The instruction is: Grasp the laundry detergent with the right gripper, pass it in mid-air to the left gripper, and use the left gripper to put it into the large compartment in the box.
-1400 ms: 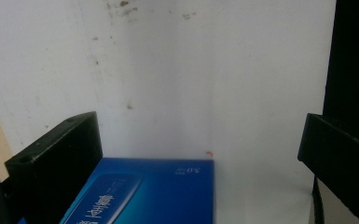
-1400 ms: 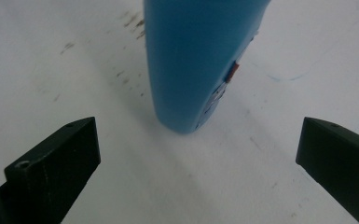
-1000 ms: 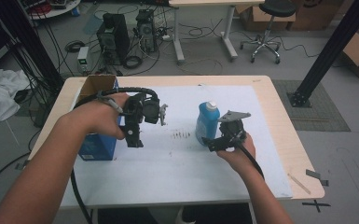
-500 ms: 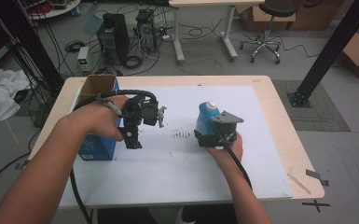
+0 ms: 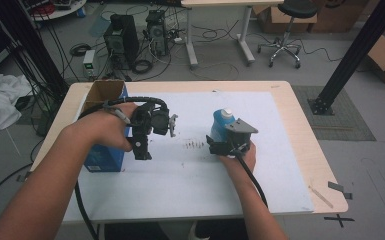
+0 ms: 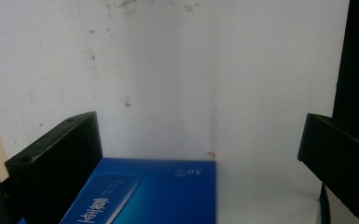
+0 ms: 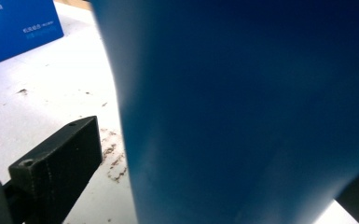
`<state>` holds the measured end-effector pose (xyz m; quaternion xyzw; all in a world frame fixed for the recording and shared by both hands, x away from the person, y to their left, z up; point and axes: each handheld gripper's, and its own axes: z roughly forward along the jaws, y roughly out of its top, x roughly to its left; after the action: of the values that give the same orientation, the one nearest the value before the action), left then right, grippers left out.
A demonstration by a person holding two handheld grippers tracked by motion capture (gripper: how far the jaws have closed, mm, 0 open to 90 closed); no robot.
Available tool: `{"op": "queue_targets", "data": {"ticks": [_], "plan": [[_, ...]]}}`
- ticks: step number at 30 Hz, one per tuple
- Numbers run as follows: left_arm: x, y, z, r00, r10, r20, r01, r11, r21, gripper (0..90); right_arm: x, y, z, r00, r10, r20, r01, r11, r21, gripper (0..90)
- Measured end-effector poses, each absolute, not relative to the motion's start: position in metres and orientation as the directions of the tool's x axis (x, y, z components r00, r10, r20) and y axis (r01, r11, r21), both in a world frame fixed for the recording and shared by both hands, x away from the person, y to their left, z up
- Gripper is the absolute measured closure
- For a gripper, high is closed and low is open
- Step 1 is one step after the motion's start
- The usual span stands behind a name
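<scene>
Between the right gripper (image 5: 219, 145) jaws: blue bottle (image 5: 221, 125), upright on the counter (image 5: 290, 150), body against the gap, jaws apart and not clamped, likely lining up a grasp. Left gripper (image 6: 200, 154) jaws wide, empty, blue box (image 6: 158, 191) just below them, probably parked on standby.

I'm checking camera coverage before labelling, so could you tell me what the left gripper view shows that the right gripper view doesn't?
The left gripper view looks down between its two black jaws, wide apart with nothing between them, at the top face of the blue box, with white lettering on it.

The right gripper view is close against the blue bottle, which stands between its jaws; one jaw is apart from the bottle, the other mostly hidden. Dark specks lie beside the bottle.

Both show the blue box and the white table cover.
</scene>
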<state>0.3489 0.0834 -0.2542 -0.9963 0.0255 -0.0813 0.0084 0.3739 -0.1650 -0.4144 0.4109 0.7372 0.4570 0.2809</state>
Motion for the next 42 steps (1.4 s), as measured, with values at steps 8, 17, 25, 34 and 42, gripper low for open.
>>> {"op": "queue_targets", "data": {"ticks": [8, 17, 25, 34, 42], "plan": [[0.3487, 0.0839, -0.2539, 0.986, -0.050, 0.160, -0.047, -0.999, -0.022, 0.1, 0.3744, -0.1637, -0.4160, -0.494, 0.868, -0.049, 0.327, 0.237, 0.915, 8.5], [0.3486, 0.0855, -0.2535, 0.986, -0.044, 0.162, -0.041, -0.999, -0.019, 0.1, 0.3744, -0.1617, -0.4173, -0.494, 0.868, -0.056, 0.322, 0.243, 0.915, 13.7], [0.3493, 0.0879, -0.2543, 0.986, -0.039, 0.159, -0.037, -0.999, -0.020, 0.1, 0.3745, -0.1627, -0.4172, -0.493, 0.869, -0.049, 0.325, 0.236, 0.916, 15.6], [0.3492, 0.0883, -0.2544, 0.987, -0.037, 0.160, -0.034, -0.999, -0.017, 0.1, 0.3722, -0.1628, -0.4168, -0.501, 0.864, -0.051, 0.311, 0.234, 0.921, 19.4], [0.3502, 0.0872, -0.2544, 0.987, -0.032, 0.155, -0.029, -0.999, -0.021, 0.2, 0.3708, -0.1640, -0.4155, -0.504, 0.862, -0.058, 0.299, 0.237, 0.924, 23.6]]}}
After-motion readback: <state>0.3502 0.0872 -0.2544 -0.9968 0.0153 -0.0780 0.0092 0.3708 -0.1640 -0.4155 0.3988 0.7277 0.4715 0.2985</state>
